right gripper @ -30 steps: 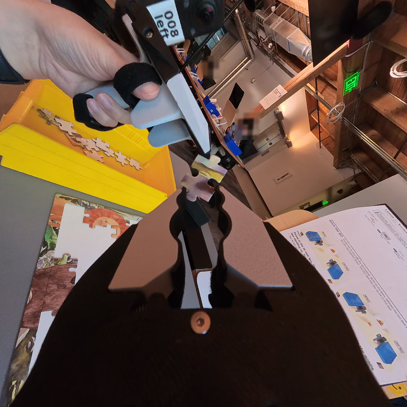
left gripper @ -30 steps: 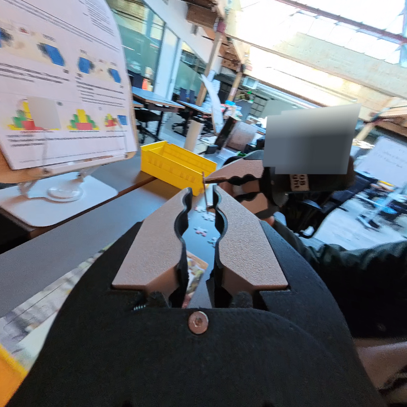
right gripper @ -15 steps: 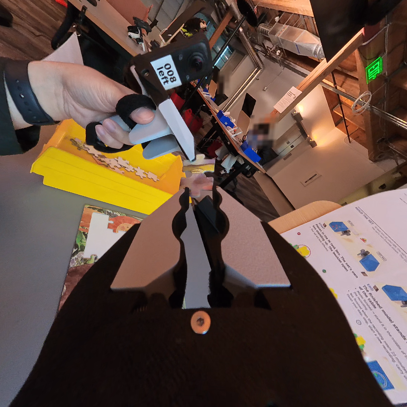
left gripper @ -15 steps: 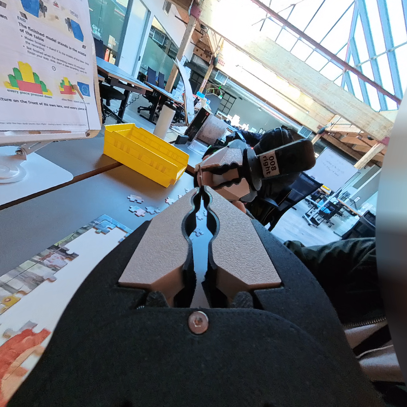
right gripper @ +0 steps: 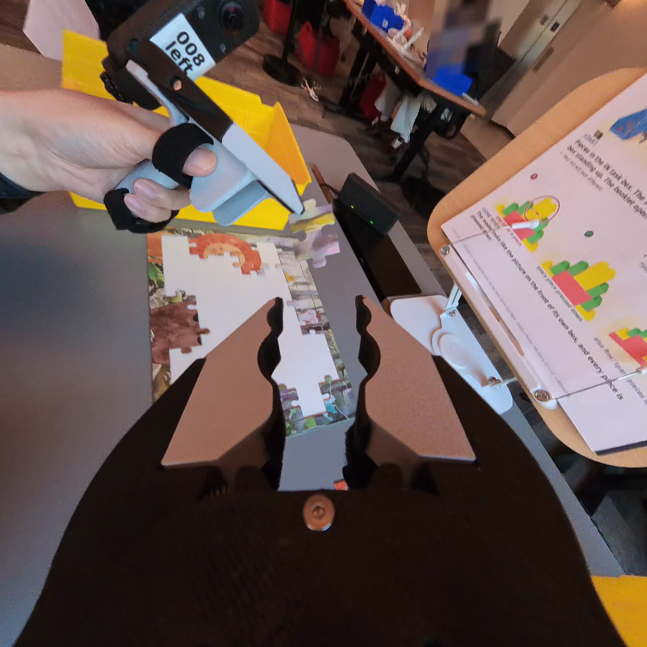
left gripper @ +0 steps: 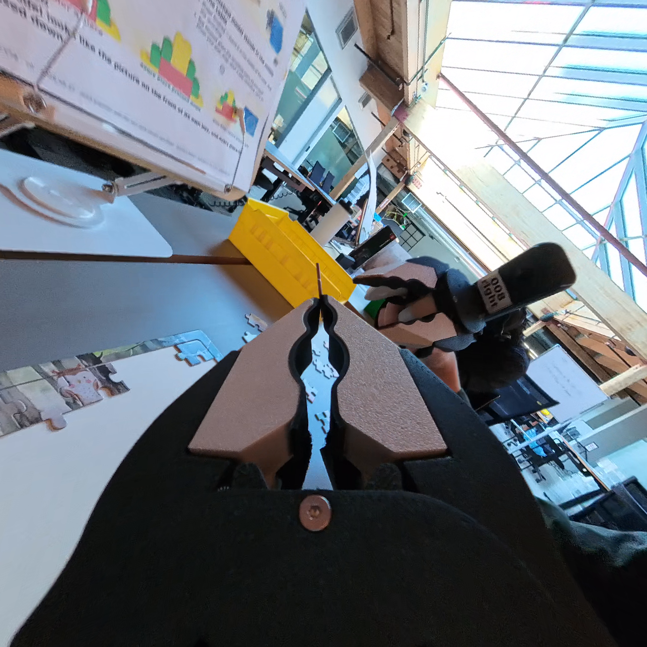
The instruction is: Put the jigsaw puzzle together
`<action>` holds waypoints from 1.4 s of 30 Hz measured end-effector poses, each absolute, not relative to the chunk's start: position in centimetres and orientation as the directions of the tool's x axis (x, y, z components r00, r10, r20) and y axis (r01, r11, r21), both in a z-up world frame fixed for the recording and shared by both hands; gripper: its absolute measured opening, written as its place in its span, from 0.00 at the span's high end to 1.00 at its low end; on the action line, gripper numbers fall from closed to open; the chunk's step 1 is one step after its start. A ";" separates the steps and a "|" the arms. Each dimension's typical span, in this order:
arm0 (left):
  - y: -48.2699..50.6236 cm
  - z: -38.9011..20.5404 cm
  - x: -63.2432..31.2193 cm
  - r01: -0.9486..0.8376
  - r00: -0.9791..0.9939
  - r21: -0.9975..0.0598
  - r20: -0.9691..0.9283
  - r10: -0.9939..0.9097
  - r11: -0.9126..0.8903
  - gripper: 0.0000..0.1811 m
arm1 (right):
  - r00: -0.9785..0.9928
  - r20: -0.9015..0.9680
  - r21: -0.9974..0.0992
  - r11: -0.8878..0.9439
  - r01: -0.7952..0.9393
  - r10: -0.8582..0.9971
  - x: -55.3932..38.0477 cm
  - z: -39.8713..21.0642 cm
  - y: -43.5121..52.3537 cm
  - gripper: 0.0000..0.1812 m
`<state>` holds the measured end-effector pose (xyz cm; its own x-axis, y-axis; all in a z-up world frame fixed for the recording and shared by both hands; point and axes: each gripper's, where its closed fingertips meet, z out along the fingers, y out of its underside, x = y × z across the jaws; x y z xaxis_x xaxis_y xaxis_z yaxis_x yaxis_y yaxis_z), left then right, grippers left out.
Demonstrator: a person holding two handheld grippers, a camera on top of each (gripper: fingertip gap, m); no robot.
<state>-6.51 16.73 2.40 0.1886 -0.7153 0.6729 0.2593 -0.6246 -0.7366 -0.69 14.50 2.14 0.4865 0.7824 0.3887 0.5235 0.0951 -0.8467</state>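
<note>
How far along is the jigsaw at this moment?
Partly done: the puzzle has its border and a few patches filled, with a large white gap in the middle. In hand: the left gripper pinches one piece above the far edge; the right gripper is open. Left: loose pieces on the table.

We see the puzzle board (right gripper: 224, 315) flat on the table (right gripper: 70, 315); behind the board sits the bin (right gripper: 259, 115), right of it the stand (right gripper: 451, 336).
</note>
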 end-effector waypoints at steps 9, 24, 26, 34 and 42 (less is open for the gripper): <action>16.7 -3.9 -3.4 0.175 0.143 -0.688 0.726 -0.673 -0.704 1.00 | 0.492 0.338 -0.828 0.006 0.560 0.802 0.4 -1.5 16.1 0.79; 17.5 -5.5 -3.9 0.152 0.143 -0.676 0.736 -0.661 -0.721 1.00 | 0.451 0.326 -0.785 -0.028 0.619 0.831 -1.9 -5.1 17.3 0.75; 17.7 -5.4 -4.2 0.166 0.145 -0.671 0.742 -0.655 -0.723 1.00 | 0.445 0.357 -0.759 -0.023 0.651 0.821 -2.3 -5.8 17.8 0.75; 17.9 -5.0 -4.5 0.176 0.140 -0.662 0.750 -0.647 -0.729 1.00 | 0.422 0.419 -0.729 0.021 0.684 0.804 -3.7 -6.0 18.3 0.84; 20.3 -3.4 -7.7 0.154 0.383 -0.795 0.596 -0.706 -0.587 0.83 | 0.395 0.360 -0.608 -0.109 0.786 0.845 -0.7 -10.0 17.9 0.83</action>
